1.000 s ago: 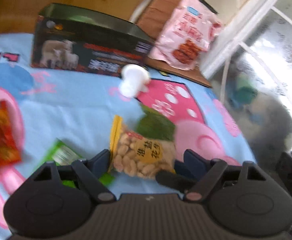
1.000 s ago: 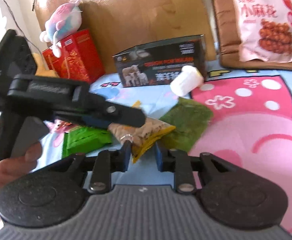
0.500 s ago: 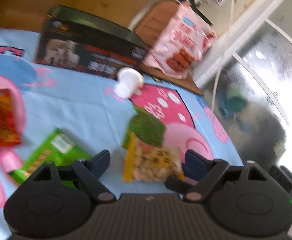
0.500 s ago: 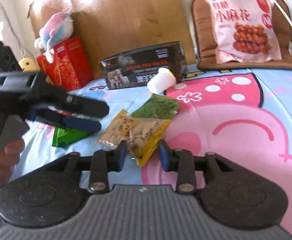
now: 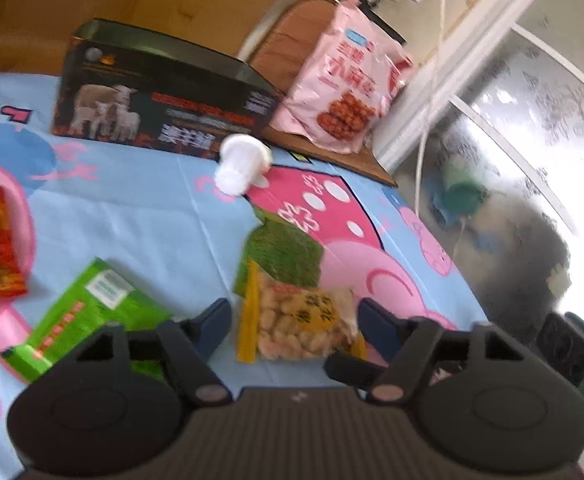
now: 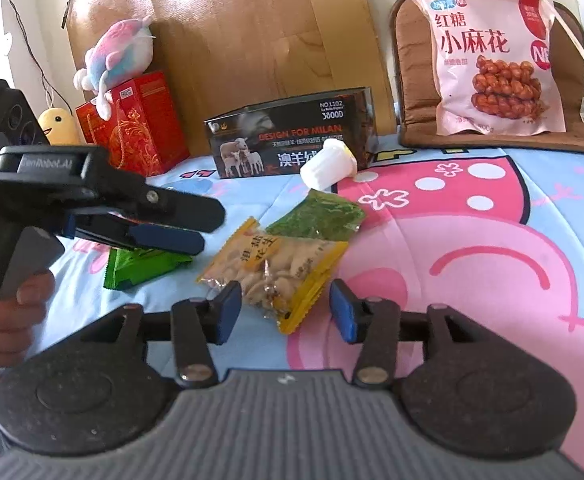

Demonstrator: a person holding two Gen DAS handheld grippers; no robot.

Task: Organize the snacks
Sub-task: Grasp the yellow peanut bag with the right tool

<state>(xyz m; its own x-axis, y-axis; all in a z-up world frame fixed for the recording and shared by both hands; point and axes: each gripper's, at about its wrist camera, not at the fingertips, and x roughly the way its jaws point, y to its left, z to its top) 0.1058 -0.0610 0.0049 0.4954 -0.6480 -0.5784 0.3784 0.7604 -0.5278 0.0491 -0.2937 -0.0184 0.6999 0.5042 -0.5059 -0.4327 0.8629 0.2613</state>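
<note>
Peanut packet: clear front, yellow sealed ends, whole nuts visible, lying flat on the cartoon-printed sheet toward its near edge. Right gripper: jaws part-open and just been widening; the packet's near corner sits between the blue pads, neither pressing it. Left gripper: jaws just been narrowing, standing either side of the same packet, clear of it. Beyond the packet, a dark green packet touches its far end; a white cup lies tipped; a black box stands at the sheet's far edge.
</note>
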